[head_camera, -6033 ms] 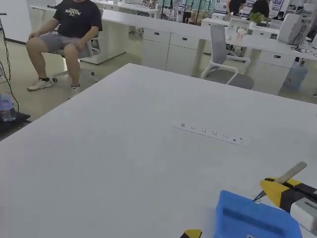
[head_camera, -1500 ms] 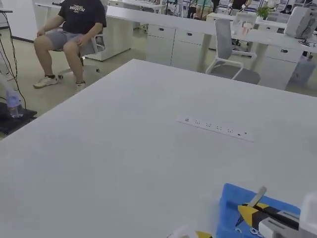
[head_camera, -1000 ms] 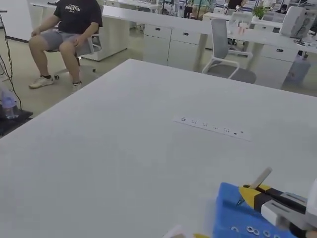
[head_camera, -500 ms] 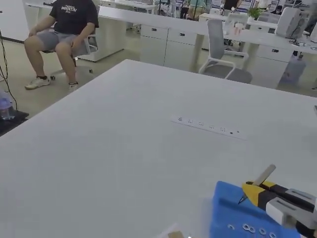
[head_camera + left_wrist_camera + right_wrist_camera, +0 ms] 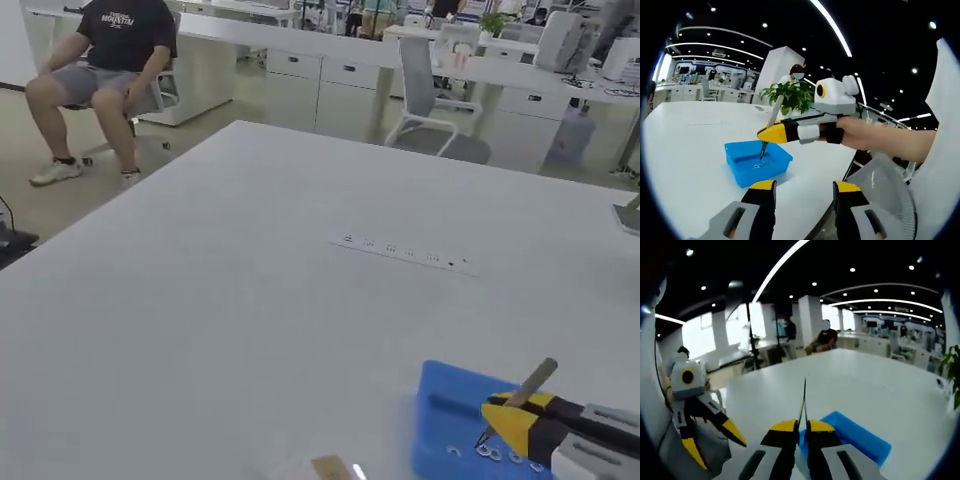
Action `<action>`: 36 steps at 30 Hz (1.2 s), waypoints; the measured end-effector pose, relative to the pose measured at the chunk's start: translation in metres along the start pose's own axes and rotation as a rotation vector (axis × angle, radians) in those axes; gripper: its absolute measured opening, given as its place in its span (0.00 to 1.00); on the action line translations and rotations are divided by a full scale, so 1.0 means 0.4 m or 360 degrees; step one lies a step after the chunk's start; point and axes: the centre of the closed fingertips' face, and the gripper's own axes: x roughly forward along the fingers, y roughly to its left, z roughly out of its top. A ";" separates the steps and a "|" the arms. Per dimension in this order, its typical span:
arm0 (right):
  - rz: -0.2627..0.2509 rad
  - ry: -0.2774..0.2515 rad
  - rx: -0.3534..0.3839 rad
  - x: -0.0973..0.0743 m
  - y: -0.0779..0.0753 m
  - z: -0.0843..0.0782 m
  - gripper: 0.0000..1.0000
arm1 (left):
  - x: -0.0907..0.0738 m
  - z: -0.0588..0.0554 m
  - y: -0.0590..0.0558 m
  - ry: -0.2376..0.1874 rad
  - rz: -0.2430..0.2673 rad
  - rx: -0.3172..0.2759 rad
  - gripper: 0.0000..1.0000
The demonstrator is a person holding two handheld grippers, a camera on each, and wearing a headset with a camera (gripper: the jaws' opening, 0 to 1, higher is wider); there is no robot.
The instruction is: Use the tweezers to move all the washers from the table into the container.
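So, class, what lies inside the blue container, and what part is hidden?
A few small washers lie in the blue container, on its floor, by the tweezers. In the head view the right gripper covers its near right part, so that is unseen.

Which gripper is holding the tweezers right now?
The right gripper, shut on the tweezers with their tip over the blue container; the left gripper stands open, holding nothing.

white desks point(image 5: 338, 72), grey office chair point(image 5: 416, 68), ceiling striplights point(image 5: 783, 262)
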 end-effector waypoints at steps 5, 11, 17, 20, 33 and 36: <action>0.0158 0.0109 -0.0094 -0.027 0.054 -0.048 0.04 | -0.008 0.001 0.011 0.0054 -0.0049 0.0078 0.41; 0.0269 0.0187 -0.0173 -0.047 0.090 -0.079 0.04 | -0.009 0.036 0.014 0.0098 -0.0204 0.0141 0.28; 0.0392 0.0168 -0.0197 -0.052 0.132 -0.074 0.04 | 0.009 0.079 0.031 0.0188 -0.0252 0.0309 0.22; 0.0425 0.0174 -0.0208 -0.053 0.144 -0.073 0.04 | 0.014 0.094 0.034 0.0206 -0.0296 0.0312 0.20; 0.0667 0.0384 -0.0342 -0.084 0.187 -0.112 0.04 | 0.021 0.112 0.016 0.0332 -0.0485 0.0345 0.06; 0.0658 0.0401 -0.0358 -0.085 0.182 -0.112 0.04 | 0.029 0.114 0.001 0.0345 -0.0512 0.0376 0.06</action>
